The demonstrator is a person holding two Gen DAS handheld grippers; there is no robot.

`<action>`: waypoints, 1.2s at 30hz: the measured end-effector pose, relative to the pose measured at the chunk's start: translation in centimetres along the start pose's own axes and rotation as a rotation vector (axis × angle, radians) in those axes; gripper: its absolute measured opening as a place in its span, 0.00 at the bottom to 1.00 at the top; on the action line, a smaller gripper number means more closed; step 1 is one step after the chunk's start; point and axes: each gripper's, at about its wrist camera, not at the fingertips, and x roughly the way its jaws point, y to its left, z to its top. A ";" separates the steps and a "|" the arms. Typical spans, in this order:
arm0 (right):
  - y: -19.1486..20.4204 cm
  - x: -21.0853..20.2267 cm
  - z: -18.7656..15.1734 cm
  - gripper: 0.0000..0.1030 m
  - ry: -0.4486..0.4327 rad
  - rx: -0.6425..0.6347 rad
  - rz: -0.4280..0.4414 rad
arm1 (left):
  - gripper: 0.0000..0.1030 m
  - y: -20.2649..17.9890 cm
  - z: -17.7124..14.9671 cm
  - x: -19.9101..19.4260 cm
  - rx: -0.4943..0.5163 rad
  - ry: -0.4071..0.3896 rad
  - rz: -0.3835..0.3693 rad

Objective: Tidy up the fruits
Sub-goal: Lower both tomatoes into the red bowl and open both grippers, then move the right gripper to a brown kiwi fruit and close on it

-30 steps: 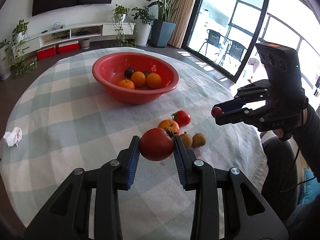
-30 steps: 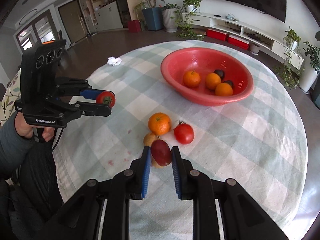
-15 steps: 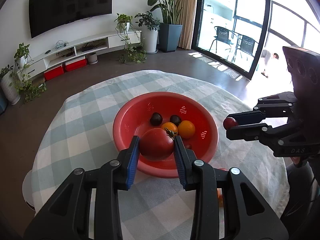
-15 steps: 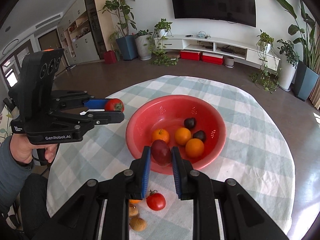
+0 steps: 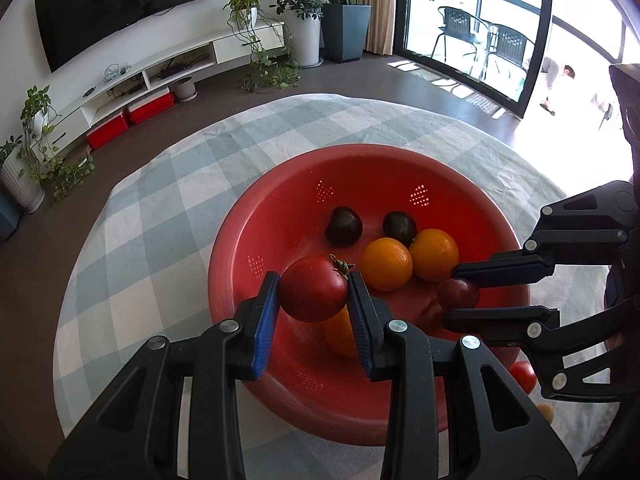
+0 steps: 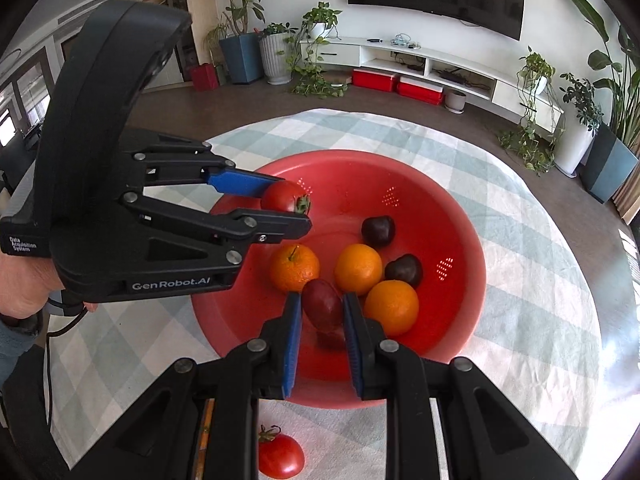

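Observation:
My left gripper [image 5: 313,296] is shut on a big red tomato [image 5: 313,294] and holds it over the red bowl [image 5: 256,240]. My right gripper [image 6: 321,308] is shut on a dark red plum [image 6: 322,305], also over the bowl [image 6: 460,320]. Each gripper shows in the other's view: the right one [image 5: 460,294] and the left one [image 6: 290,204]. In the bowl lie three oranges [image 6: 358,269] and two dark plums [image 6: 378,231].
A red tomato [image 6: 280,456] lies on the checked tablecloth [image 6: 520,240] in front of the bowl, with a small brown fruit [image 5: 546,412] near it. The round table's edge drops to a dark floor. Plants, a TV shelf and glass doors stand beyond.
Both grippers have carried their fruits from above the loose fruit on the cloth to over the bowl and lowered them closer to its inside.

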 end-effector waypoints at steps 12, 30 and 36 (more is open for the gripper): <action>0.1 2.0 0.0 0.22 0.051 -0.011 -0.023 | 0.31 -0.5 0.1 2.1 0.025 0.024 0.015; 0.4 1.2 -0.2 0.36 0.034 -0.011 -0.065 | 0.63 -1.2 -0.2 0.6 0.031 -0.007 0.021; 1.1 -1.6 -1.4 0.49 -0.038 -0.032 -0.100 | 0.89 -1.7 -0.7 -3.4 0.024 -0.092 0.032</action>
